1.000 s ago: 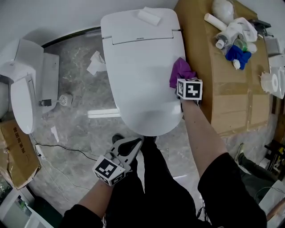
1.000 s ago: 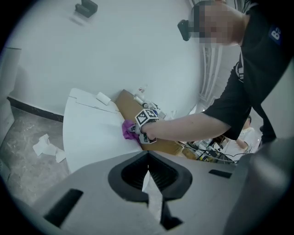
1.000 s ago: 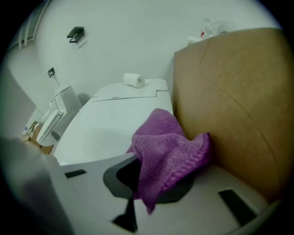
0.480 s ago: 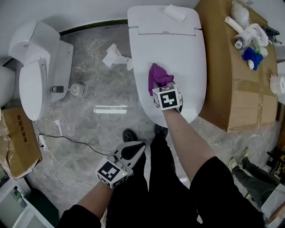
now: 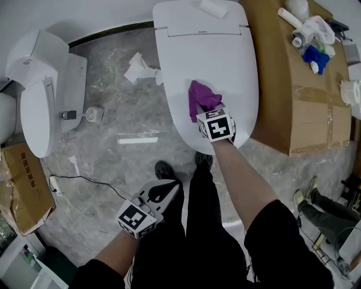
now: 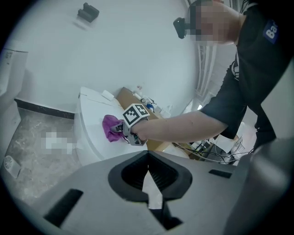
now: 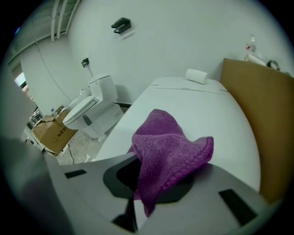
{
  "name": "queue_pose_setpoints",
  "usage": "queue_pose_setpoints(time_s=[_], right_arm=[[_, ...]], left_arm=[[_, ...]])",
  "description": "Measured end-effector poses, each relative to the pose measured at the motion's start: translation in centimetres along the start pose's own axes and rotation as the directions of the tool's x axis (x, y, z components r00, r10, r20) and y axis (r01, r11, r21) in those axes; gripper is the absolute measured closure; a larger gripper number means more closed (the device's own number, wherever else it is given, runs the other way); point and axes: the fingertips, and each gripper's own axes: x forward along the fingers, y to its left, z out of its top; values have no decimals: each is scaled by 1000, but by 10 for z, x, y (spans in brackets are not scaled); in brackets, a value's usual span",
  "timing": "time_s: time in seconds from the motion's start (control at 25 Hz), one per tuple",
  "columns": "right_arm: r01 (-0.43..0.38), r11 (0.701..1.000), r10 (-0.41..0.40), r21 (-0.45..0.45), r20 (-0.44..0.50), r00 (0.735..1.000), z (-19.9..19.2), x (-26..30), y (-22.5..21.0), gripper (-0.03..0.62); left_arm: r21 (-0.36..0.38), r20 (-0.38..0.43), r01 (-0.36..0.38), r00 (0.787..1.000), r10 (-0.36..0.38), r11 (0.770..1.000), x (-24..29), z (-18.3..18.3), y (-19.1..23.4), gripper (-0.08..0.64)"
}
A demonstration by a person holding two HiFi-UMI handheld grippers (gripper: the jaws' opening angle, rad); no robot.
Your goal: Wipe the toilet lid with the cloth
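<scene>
The white toilet lid point(image 5: 217, 56) is closed, and a purple cloth point(image 5: 201, 97) lies bunched on its near left part. My right gripper point(image 5: 206, 112) is shut on the cloth's near edge and holds it against the lid. In the right gripper view the cloth point(image 7: 171, 149) drapes out of the jaws over the lid point(image 7: 206, 108). My left gripper point(image 5: 165, 191) hangs low over the floor by the person's legs, shut and holding nothing. Its own view shows its jaws point(image 6: 149, 183) closed together, with the cloth point(image 6: 110, 127) and right gripper point(image 6: 121, 131) farther off.
A second white toilet point(image 5: 35, 93) stands at the left. A large cardboard box point(image 5: 299, 96) flanks the lid's right side, with bottles and a blue cloth point(image 5: 313, 56) on top. Crumpled paper point(image 5: 138, 69) lies on the marble floor, and a white roll point(image 5: 213, 7) rests on the tank.
My right gripper has dragged the purple cloth from the lid's right edge leftward to the near left part. The left gripper stayed low by the legs.
</scene>
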Motion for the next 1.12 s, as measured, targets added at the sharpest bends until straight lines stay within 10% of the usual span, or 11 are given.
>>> queue_pose_setpoints(time_s=[0.52,0.72,1.12], right_arm=[[226,932,-227,283,-30,974,-103,-91,-152,537],[173,943,-179,283,-6,984,-101,-79,-108,537],[-95,995,96,13,-47,994,-82,-43,64,538]], left_arm=[[73,-61,98,994,-94,993,57,38,-47,545],[76,-70,111,992,-106,991,60,35,-63,545],[56,-77,77,994,-72,995,34,33,-71,545]])
